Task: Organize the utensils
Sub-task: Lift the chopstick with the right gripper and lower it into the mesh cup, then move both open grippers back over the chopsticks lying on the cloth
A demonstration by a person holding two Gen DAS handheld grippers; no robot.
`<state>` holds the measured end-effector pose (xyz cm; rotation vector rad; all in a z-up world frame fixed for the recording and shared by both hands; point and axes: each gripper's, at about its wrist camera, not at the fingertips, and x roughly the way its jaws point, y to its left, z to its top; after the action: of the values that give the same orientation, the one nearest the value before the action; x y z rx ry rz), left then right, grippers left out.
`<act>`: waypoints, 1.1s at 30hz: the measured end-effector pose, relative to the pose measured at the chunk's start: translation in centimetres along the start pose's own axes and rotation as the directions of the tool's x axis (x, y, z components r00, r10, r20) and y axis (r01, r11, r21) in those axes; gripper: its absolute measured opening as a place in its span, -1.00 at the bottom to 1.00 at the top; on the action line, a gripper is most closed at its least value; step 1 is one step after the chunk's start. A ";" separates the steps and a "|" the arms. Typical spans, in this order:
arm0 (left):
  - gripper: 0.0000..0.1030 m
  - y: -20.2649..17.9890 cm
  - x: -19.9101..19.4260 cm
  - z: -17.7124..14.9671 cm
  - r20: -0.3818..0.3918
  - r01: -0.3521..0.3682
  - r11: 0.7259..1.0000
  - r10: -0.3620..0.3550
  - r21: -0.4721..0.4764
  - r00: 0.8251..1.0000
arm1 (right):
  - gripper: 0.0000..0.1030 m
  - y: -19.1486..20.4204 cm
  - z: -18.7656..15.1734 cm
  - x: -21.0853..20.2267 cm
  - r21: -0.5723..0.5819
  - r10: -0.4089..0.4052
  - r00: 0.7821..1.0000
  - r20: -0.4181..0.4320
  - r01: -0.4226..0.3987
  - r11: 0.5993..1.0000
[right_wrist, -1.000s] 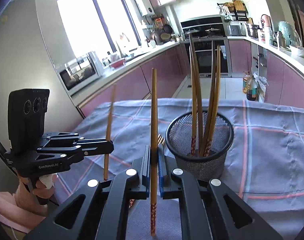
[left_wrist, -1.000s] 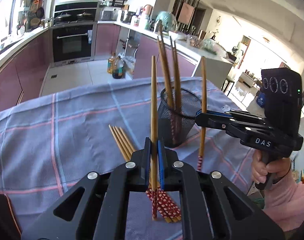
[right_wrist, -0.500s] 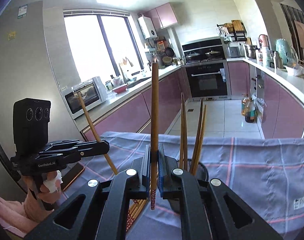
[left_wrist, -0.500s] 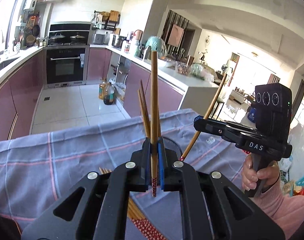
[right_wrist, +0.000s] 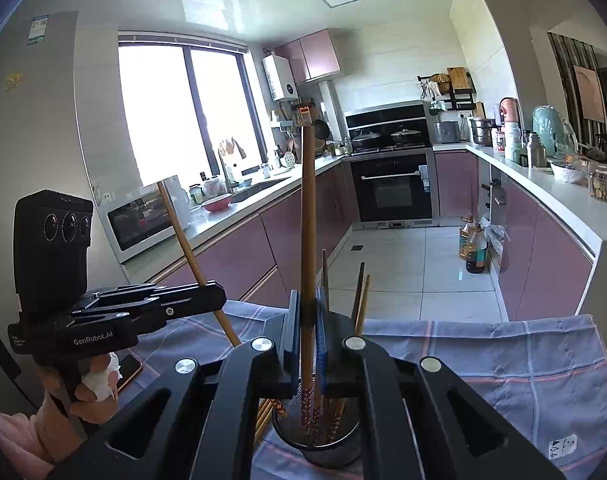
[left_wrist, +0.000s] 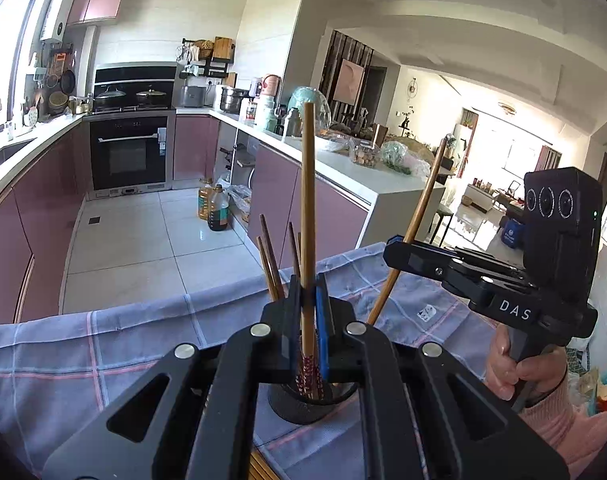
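Both grippers, left (left_wrist: 310, 296) and right (right_wrist: 308, 304), are each clamping one chopstick (left_wrist: 306, 216) above the mesh cup (right_wrist: 315, 446). Several are sitting inside already. Loose ones (right_wrist: 263, 416) are lying on the cloth (right_wrist: 523, 368), waiting.

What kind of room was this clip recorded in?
A home kitchen, open to a living area: a built-in oven under a hob with pots, a sink by the window, and pink cabinets along the counters.

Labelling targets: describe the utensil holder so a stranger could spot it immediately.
Start at the blue checked cloth covering the table. Near its middle stands the black mesh cup, directly below the right gripper. It is the only upright container on the cloth, with several wooden chopsticks standing in it.
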<state>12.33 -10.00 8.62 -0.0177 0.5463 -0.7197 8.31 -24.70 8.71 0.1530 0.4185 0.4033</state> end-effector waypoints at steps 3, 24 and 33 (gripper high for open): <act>-0.85 -0.2 1.6 -0.8 -0.065 -0.006 1.000 0.007 0.012 0.998 | -0.89 -0.6 -0.6 1.2 0.012 -0.003 0.999 -0.037 0.003 1.000; -0.84 1.6 8.8 -2.7 -0.260 -0.002 1.000 0.004 0.009 0.966 | -0.85 -1.6 -3.5 7.5 0.061 -0.007 0.967 -0.254 0.023 0.998; -0.45 2.0 6.7 -3.3 -0.173 -0.067 0.998 0.068 0.016 0.983 | -0.70 -1.9 -3.9 6.2 0.088 -0.005 0.977 -0.215 0.025 0.996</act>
<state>16.10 -12.12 2.24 0.0735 0.7067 -0.6611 12.51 -23.63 2.53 0.1945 0.6511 0.3876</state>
